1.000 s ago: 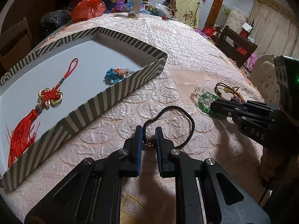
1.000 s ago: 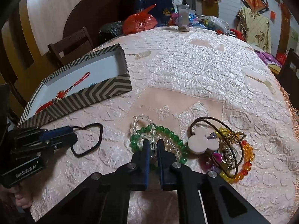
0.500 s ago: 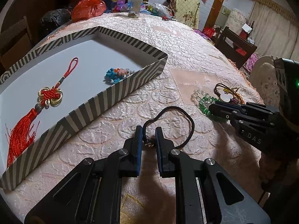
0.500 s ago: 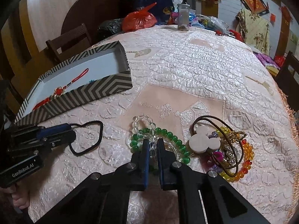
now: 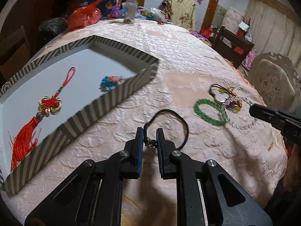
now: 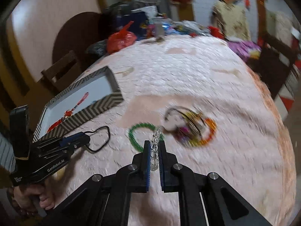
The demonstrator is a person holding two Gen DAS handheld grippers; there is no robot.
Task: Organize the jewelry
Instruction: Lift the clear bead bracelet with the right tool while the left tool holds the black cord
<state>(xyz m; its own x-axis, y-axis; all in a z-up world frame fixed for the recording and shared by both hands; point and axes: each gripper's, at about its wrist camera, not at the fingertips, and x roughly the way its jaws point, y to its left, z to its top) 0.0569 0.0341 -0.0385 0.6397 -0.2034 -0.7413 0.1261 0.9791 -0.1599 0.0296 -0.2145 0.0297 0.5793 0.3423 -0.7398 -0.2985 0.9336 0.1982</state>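
My left gripper [image 5: 149, 131] is shut on the black cord bracelet [image 5: 175, 114], whose loop rests on the tablecloth; it also shows in the right wrist view [image 6: 100, 138]. My right gripper [image 6: 154, 144] is shut on a clear crystal bead bracelet [image 6: 155, 146] and holds it lifted above the table; the strand hangs from it in the left wrist view [image 5: 232, 101]. A green bead bracelet [image 5: 208, 111] lies on the cloth, with a heap of other jewelry [image 6: 190, 130] beside it. The striped tray [image 5: 116, 96] holds a red tassel knot [image 5: 47, 106] and a blue bead piece [image 5: 109, 82].
Red plastic bag [image 5: 84, 17], a jar [image 5: 130, 9] and clutter stand at the table's far edge. Wooden chairs [image 6: 62, 69] stand at the left, an ornate white chair [image 5: 274, 81] at the right. The left gripper's body [image 6: 43, 156] sits left in the right wrist view.
My right gripper has risen and pulled back with the clear bead bracelet, lifting it off the green bracelet. My left gripper still holds the black cord in about the same place.
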